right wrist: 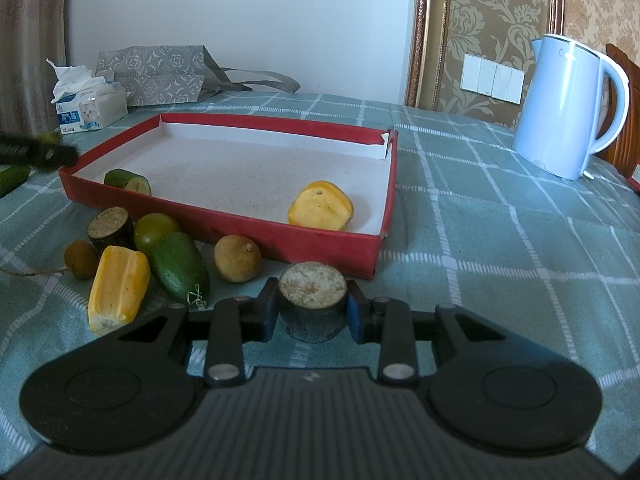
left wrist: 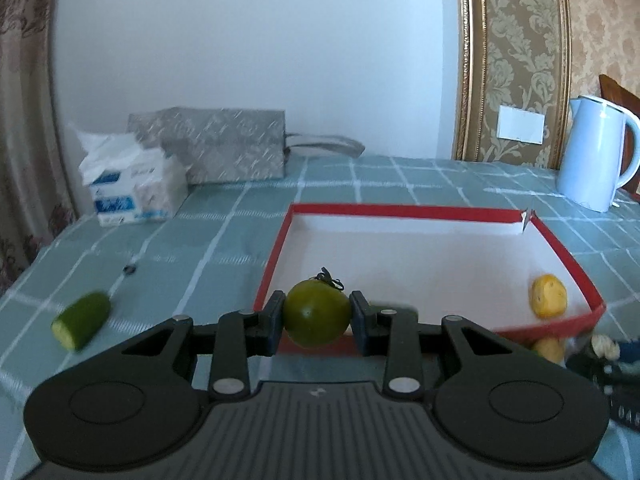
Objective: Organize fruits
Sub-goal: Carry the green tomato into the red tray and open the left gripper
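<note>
Between the pads of our left claw (left wrist: 317, 317) we hold a green tomato (left wrist: 317, 313), clamped across its middle and lifted at the near edge of the red tray (left wrist: 400, 211). It looks smooth and round, so it could slip or bruise; we judge a gentle grip at its widest part best. Our right claw (right wrist: 312, 310) is clenched on a dark-skinned cut stump (right wrist: 313, 305), stiff and rough, which should hold firmly by its sides, just outside the tray's near wall on the checked surface (right wrist: 500, 240). Only the right view shows the pile of fruit waiting beside the tray (right wrist: 148, 256); only the left view shows a cucumber piece (left wrist: 82, 320) lying well apart
</note>
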A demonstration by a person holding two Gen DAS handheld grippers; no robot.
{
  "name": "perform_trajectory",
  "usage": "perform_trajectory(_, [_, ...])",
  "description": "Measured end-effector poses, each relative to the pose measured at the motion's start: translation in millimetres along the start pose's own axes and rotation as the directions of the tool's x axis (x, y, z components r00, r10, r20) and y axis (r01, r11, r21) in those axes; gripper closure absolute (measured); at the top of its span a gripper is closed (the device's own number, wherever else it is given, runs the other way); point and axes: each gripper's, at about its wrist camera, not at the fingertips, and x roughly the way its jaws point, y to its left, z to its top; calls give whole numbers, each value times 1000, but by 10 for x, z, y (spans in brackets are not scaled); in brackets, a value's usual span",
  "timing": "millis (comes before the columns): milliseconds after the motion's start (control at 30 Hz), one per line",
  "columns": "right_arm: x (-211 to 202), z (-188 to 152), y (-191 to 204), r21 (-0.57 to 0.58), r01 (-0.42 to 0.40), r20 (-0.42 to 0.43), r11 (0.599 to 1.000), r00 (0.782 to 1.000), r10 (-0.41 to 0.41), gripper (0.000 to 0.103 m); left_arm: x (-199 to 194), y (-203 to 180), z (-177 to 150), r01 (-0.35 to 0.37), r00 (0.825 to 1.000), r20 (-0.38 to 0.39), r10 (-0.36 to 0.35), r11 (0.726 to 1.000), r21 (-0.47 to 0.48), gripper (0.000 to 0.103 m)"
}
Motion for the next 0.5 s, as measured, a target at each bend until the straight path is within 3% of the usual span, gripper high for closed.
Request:
perform_trajectory(267, [0, -2, -9, 2, -2, 0, 1000, 1000, 2, 71, 466, -203, 296, -3, 999, -40, 4, 999, 37, 69])
perform_trajectory(500, [4, -2, -5, 1, -3, 0, 1000, 1000, 3, 71, 841, -367, 350, 4, 995, -95, 3, 998, 68, 69])
